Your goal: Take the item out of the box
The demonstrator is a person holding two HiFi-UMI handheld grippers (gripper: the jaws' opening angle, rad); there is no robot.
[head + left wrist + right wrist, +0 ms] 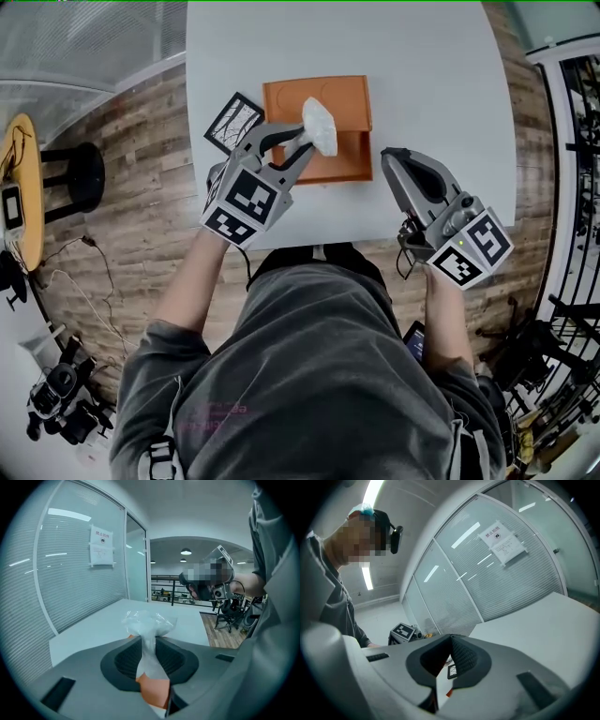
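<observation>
An orange box (330, 101) lies open on the white table (431, 75). Above its front part hangs a white crumpled plastic bag (321, 125), pinched at its neck by my left gripper (305, 139). In the left gripper view the bag (149, 623) bulges out past the gripper (148, 641), with the orange box (155, 690) showing underneath. My right gripper (389, 156) hovers to the right of the box, apart from it. Its jaws (450, 639) meet at the tips with nothing between them.
A black-and-white marker card (232, 122) lies left of the box. The table's front edge runs just under both grippers. On the wooden floor to the left stand a black stool (80, 173) and a yellow round table (23, 187). Glass walls are behind the table.
</observation>
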